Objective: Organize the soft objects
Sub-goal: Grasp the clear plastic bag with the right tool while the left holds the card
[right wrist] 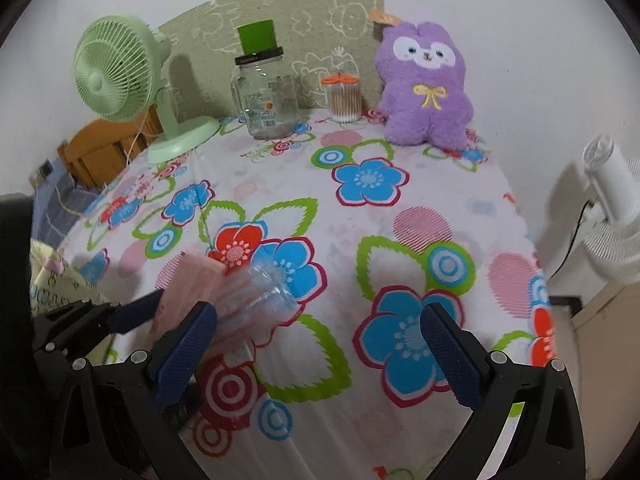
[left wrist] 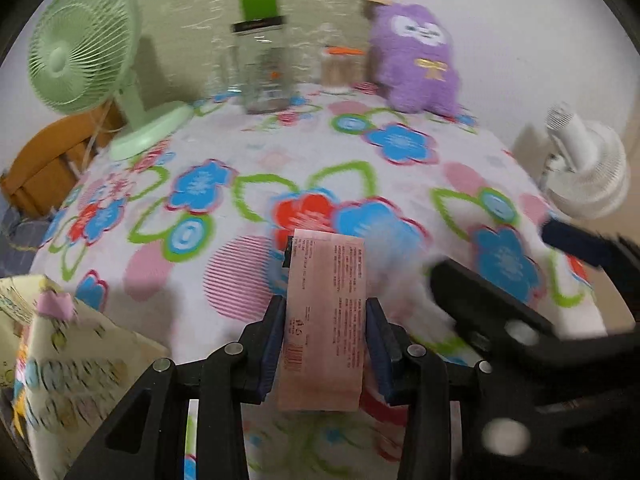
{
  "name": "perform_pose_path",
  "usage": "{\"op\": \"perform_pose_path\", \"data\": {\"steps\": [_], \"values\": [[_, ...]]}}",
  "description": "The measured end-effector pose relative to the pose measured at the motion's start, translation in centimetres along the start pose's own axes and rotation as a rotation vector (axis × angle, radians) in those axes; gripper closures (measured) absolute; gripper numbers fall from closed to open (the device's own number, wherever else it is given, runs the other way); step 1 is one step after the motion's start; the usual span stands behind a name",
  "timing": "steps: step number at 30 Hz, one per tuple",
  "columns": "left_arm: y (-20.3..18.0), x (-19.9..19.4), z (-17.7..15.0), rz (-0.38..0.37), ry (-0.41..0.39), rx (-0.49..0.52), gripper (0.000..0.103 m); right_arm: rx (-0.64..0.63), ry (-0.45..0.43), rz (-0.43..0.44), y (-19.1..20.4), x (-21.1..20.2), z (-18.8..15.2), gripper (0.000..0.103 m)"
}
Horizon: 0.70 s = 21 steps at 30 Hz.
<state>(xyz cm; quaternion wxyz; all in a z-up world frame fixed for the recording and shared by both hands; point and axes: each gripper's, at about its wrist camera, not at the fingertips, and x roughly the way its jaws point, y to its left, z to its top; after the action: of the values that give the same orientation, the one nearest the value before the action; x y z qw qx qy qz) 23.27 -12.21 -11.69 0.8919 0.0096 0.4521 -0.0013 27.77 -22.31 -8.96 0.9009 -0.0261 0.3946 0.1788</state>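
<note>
L gripper (left wrist: 326, 344) pinches pink tissue pack (left wrist: 324, 320), bottom centre. R gripper (right wrist: 320, 344) wide open, empty. Behind: green fan (right wrist: 120, 80), jar (right wrist: 266, 98), purple plush (right wrist: 426, 92) top right. Only R view shows pack's clear wrapper end.

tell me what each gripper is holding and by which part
The left gripper clamps a pink plastic-wrapped tissue pack across its two long sides, near its lower end. The right gripper holds nothing, jaws open.
</note>
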Motion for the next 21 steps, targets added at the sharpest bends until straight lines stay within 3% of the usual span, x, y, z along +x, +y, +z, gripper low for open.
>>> {"op": "perform_pose_path", "data": {"steps": [8,21], "values": [[-2.6,-2.5,-2.0,-0.100,-0.011,0.063,0.063,-0.025,0.000,-0.020,0.0,-1.5,-0.4,0.000],[-0.6,-3.7,-3.0,0.029,-0.039,0.036,0.063,-0.032,0.010,-0.069,1.9,-2.4,-2.3,0.000]]}}
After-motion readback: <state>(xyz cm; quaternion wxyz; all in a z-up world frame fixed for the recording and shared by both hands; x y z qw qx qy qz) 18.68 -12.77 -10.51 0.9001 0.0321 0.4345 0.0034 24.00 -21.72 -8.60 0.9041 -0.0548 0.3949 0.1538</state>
